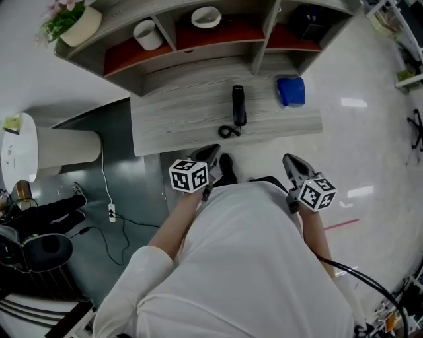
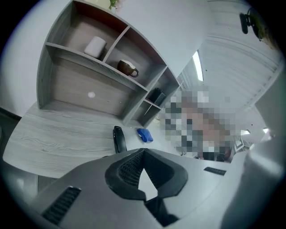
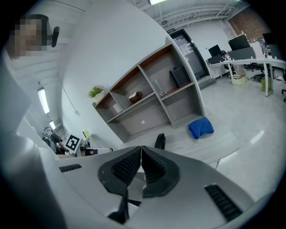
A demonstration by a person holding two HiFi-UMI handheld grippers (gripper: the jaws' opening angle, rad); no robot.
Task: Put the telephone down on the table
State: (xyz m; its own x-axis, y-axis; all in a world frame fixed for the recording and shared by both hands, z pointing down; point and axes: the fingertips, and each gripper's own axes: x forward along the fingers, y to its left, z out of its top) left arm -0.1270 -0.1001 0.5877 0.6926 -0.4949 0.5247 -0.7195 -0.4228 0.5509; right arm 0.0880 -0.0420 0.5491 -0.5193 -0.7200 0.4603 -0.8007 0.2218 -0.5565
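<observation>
A black telephone handset [image 1: 238, 104] lies flat on the grey wooden table [image 1: 172, 122], its coiled cord [image 1: 229, 131] trailing toward the near edge. It also shows as a dark bar in the left gripper view [image 2: 118, 139] and in the right gripper view [image 3: 159, 141]. My left gripper [image 1: 213, 151] is held back at the table's near edge, shut with nothing in it. My right gripper [image 1: 290, 160] hangs over the floor to the right, also shut and empty. Both are well short of the telephone.
A blue cloth [image 1: 291, 91] lies on the table's right end. Behind stands a shelf unit [image 1: 254, 46] with a white cup [image 1: 147, 34] and a bowl [image 1: 206, 16]. A potted plant [image 1: 71, 18] tops its left end. A power strip [image 1: 111, 212] lies on the floor at left.
</observation>
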